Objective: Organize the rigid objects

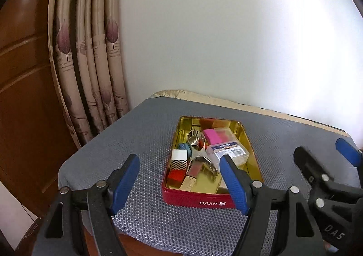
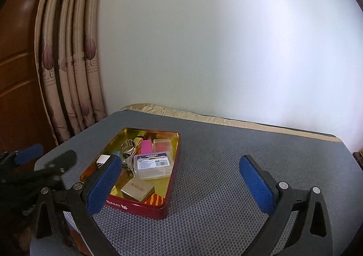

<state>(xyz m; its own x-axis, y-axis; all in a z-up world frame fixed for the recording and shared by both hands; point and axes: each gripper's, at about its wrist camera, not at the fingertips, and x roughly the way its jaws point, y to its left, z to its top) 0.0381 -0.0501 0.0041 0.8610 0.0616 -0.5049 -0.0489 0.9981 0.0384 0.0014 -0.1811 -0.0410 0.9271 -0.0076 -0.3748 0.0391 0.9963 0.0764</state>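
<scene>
A grey mat [image 1: 145,124] is carrying the red tin [image 1: 195,199] of small items. The left gripper [image 1: 181,179] and right gripper [image 2: 181,185] are hovering just short of it, both gaping wide, gripping nothing.

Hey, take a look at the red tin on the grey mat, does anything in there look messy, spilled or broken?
Nothing is spilled or visibly damaged. The red tin sits flat on the grey mat, and everything is inside it. The contents are jumbled, though: the clear plastic box lies tilted over other pieces, and the metal tool lies diagonally across the middle.
</scene>
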